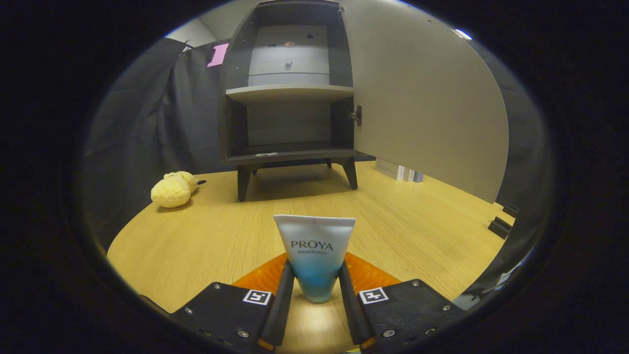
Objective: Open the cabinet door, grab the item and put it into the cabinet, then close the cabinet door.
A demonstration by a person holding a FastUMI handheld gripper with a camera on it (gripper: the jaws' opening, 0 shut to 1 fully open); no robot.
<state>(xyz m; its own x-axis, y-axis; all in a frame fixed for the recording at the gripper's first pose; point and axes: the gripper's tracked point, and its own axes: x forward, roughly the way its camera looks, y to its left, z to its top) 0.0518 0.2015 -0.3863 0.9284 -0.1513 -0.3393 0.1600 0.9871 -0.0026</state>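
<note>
gripper [316,290] fingers clamped on both sides of tube [314,255], tube upright between them over table [206,236]. cabinet [290,93] beyond, standing on table, door [427,98] swung open to right, shelf [290,92] bare. yellow plush toy [173,189] left of cabinet. small boxes [399,171] behind door.
</note>
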